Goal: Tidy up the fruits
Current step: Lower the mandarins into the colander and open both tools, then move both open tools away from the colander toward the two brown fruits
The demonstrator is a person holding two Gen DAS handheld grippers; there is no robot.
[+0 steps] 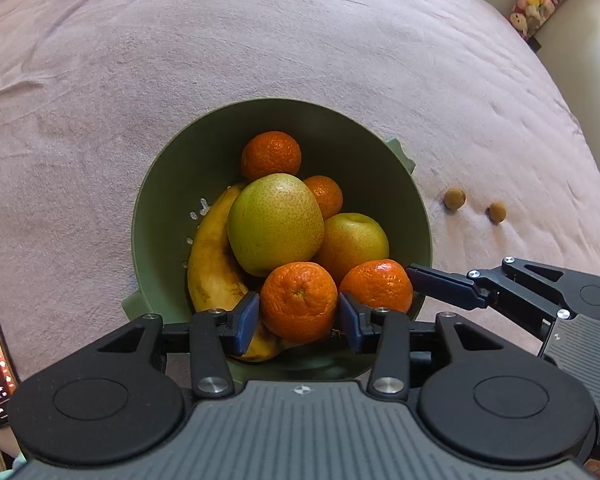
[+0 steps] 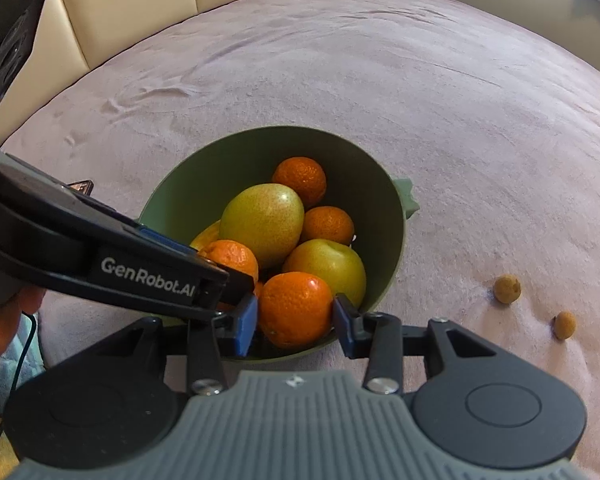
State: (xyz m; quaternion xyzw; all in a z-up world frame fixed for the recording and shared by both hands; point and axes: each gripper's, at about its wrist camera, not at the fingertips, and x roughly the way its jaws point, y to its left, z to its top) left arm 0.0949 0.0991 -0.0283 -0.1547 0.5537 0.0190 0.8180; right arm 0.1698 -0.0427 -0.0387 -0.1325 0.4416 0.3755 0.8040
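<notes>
Orange mandarin (image 2: 296,308) clamped in my right gripper (image 2: 295,320), second mandarin (image 1: 299,300) loose between my left gripper (image 1: 298,320) pads, both bound for the green colander (image 1: 172,200).

A bed covered in a pale pink plush blanket (image 1: 300,48) carries a round green plastic bowl (image 1: 380,152), with two small tan round fruits (image 1: 455,199) beside it

Both wrist views close above, angled steeply down, sharing green bowl (image 1: 168,184) (image 2: 204,164) of fruit
</notes>
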